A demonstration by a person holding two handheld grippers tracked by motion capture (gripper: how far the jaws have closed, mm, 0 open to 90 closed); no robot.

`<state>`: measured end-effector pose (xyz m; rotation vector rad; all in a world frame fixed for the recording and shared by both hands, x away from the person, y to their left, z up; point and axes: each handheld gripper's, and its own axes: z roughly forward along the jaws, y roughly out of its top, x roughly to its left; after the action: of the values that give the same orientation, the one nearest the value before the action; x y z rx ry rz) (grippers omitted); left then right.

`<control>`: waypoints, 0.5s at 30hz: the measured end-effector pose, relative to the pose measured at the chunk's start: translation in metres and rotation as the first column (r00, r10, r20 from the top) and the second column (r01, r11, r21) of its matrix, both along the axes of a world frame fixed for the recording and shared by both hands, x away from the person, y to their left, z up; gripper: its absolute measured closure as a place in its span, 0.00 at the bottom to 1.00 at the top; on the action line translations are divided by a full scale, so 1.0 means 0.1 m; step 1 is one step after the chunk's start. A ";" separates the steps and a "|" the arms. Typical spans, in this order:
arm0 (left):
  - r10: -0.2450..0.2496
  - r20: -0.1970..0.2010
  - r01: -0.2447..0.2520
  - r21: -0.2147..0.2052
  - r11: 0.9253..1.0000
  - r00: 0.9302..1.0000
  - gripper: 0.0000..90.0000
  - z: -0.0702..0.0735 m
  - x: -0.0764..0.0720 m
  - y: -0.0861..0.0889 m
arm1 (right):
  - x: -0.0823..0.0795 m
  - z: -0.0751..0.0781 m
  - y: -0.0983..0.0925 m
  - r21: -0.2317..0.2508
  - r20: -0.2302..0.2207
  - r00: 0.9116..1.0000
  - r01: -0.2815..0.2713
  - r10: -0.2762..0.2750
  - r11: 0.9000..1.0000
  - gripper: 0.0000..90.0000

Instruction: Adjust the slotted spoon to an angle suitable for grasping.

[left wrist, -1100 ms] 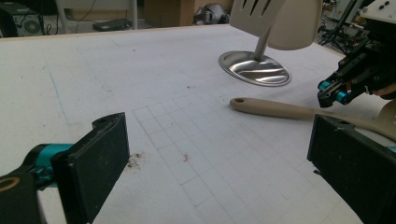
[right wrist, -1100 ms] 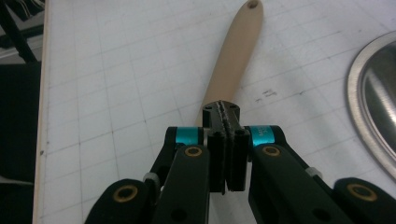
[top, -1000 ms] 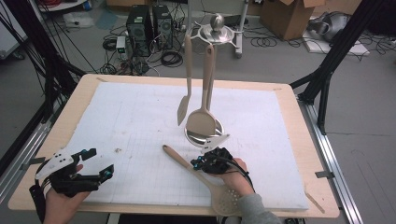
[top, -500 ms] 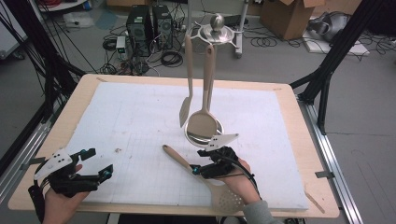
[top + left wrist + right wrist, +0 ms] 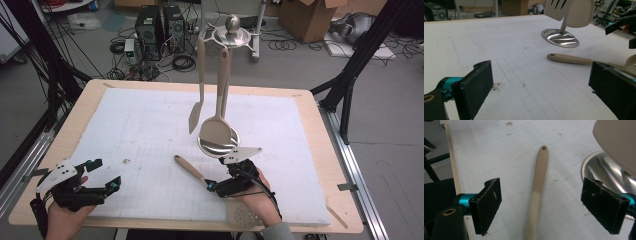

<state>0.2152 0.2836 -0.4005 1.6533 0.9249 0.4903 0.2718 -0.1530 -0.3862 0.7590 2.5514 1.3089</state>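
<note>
The skimmer [image 5: 220, 192] lies flat on the mat [image 5: 150, 130], handle pointing to 10 o'clock. The right gripper [image 5: 540, 205] hovers over the handle, jaws just spread wide, pads clear of it. At 12 o'clock stands the rack [image 5: 218, 145]. The left gripper [image 5: 102, 175] rests open at 9 o'clock.

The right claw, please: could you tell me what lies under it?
Under the open right claw lies the beige spatula on the white mat, untouched; the hand covers part of its perforated head.

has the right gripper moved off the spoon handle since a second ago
Yes. The right gripper, whose jaws have just been opening, has lifted slightly toward the stand's steel base; the slotted spoon lies free between them.
</note>
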 end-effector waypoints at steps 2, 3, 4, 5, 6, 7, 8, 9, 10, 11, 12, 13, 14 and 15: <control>0.000 0.000 0.000 0.000 1.000 1.000 0.07 0.00 0.00 0.00 | -0.01 -0.01 -0.01 0.001 0.000 1.000 0.002 -0.002 1.000 0.16; -0.002 0.001 0.002 0.002 1.000 1.000 0.07 0.00 0.00 0.00 | -0.02 -0.01 -0.02 0.003 -0.002 1.000 0.000 0.000 1.000 0.15; -0.001 0.001 0.001 0.002 1.000 1.000 0.07 0.00 0.00 0.00 | -0.02 -0.02 -0.03 0.004 -0.006 1.000 -0.001 0.001 1.000 0.15; -0.001 0.001 0.001 0.002 1.000 1.000 0.07 0.00 0.00 0.00 | -0.02 -0.03 -0.03 0.007 -0.003 1.000 0.010 -0.010 1.000 0.12; -0.001 0.000 0.001 0.003 1.000 1.000 0.07 0.00 0.00 -0.01 | -0.02 -0.03 -0.04 0.008 -0.006 1.000 0.017 -0.017 1.000 0.12; -0.001 0.000 0.001 0.003 1.000 1.000 0.07 0.00 0.00 -0.01 | -0.03 -0.03 -0.05 0.014 -0.011 1.000 0.020 -0.020 1.000 0.12; -0.002 -0.001 0.002 0.002 1.000 1.000 0.07 0.00 0.00 -0.01 | -0.03 -0.03 -0.06 0.015 -0.008 1.000 0.016 -0.016 1.000 0.12; -0.002 -0.002 0.002 0.003 1.000 1.000 0.07 0.00 0.00 -0.01 | -0.03 -0.03 -0.06 0.010 -0.006 1.000 0.019 -0.019 1.000 0.12; -0.001 -0.002 0.001 0.003 1.000 1.000 0.07 0.00 0.00 -0.01 | -0.04 -0.03 -0.07 0.007 -0.007 1.000 0.018 -0.018 1.000 0.12; -0.002 -0.001 0.002 0.004 1.000 1.000 0.07 0.00 0.00 -0.01 | -0.04 -0.03 -0.07 0.004 -0.006 1.000 0.020 -0.020 1.000 0.12; -0.002 -0.002 0.002 0.004 1.000 1.000 0.07 0.00 0.00 -0.01 | -0.04 -0.03 -0.07 0.004 -0.004 1.000 0.019 -0.019 1.000 0.12; -0.002 -0.001 0.002 0.006 1.000 1.000 0.07 0.00 0.00 -0.02 | -0.05 -0.03 -0.07 0.006 -0.005 1.000 0.020 -0.020 1.000 0.12; -0.002 -0.001 0.002 0.005 1.000 1.000 0.07 0.00 0.00 -0.02 | -0.05 -0.03 -0.07 0.004 -0.006 1.000 0.022 -0.022 1.000 0.12; -0.006 -0.001 0.006 0.007 1.000 1.000 0.07 0.00 0.00 -0.02 | -0.05 -0.04 -0.07 0.000 -0.004 1.000 0.019 -0.019 1.000 0.12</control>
<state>0.2153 0.2814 -0.4007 1.6623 0.9203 0.4894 0.2663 -0.1600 -0.3899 0.7846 2.5406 1.3028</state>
